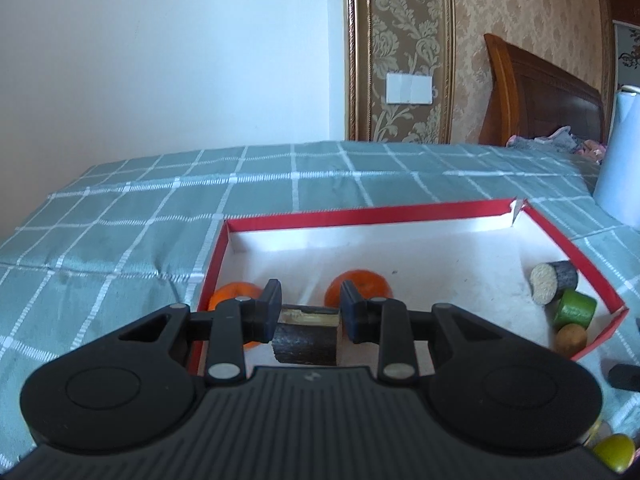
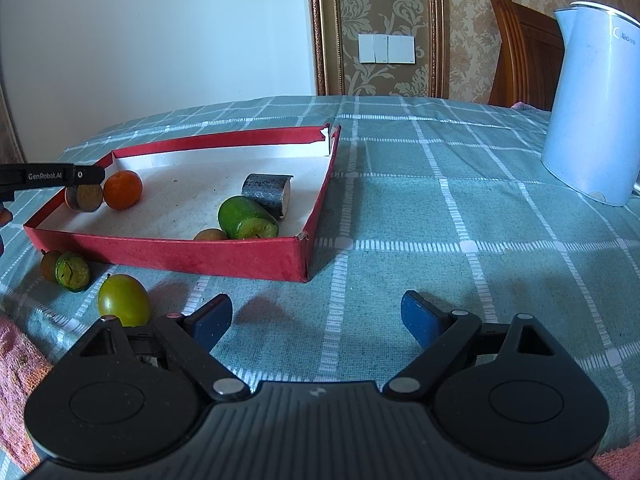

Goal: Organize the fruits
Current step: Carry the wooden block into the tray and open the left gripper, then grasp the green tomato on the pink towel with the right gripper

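Observation:
My left gripper is shut on a dark sugarcane piece and holds it over the near left part of the red tray; it also shows in the right wrist view with the piece. In the tray lie two oranges, another dark cane piece, a green cane piece and a small brown fruit. My right gripper is open and empty above the cloth, in front of the tray. A green mango, a green piece and a small brown fruit lie outside the tray.
A white electric kettle stands on the checked green tablecloth at the right. A pink cloth lies at the near left edge. A wooden headboard and a wall are behind the table.

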### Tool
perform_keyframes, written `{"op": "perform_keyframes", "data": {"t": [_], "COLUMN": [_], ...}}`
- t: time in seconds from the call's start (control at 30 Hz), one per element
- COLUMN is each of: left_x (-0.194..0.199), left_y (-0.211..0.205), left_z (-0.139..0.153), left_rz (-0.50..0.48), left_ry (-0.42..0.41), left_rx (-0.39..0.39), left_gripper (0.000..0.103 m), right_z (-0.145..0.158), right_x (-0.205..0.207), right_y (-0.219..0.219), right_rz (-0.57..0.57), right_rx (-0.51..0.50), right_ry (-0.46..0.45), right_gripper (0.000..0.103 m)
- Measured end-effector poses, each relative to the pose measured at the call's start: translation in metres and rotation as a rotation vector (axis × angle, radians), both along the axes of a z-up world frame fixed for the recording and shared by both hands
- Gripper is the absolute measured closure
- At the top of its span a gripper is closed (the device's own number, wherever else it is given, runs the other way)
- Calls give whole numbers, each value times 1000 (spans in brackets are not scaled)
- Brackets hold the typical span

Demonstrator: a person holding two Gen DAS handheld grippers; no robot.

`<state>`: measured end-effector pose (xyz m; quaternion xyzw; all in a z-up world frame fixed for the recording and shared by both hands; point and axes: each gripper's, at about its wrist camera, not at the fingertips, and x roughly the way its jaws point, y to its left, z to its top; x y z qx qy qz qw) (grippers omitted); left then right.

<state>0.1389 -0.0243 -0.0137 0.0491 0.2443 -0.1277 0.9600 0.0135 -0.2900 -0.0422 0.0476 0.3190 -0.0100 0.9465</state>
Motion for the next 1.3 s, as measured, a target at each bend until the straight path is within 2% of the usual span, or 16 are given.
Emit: {"op": "perform_keyframes", "data": {"t": [0.3,0.6,0.77,0.8,0.83,0.9,1.0,1.13,1.3], "left_x": [0,-3,-6,-9,-12,-22,-33,-53,-83], "left_y": [3,-1,0,0,0,1,8,29,57], "left_z": [-1,-2,0,0,0,1,6,10,5], "left_rz": [13,16,1,-2,5,41,51,82,120], "left_ry": [2,-9,7,11,6,-43,-62,-47,-1], "left_rx": [-10,25,16,17,23,47,55,-4,-58], "left_gripper": [73,72,59,52,37,22,21,13,12], "right_z": [0,0,0,0,0,0,-1,-1,-1], "right_x": [0,0,1,1,1,1,1,1,1], "right_y": [0,0,1,1,1,1,1,1,0], "right_rz": [0,0,1,1,1,1,1,1,1], "right_rx": [1,1,-3,-3,-3,-3,-3,0,1], "right_ry": [0,0,1,1,1,1,1,0,0], "right_gripper": [11,11,10,10,10,10,10,10,10]}}
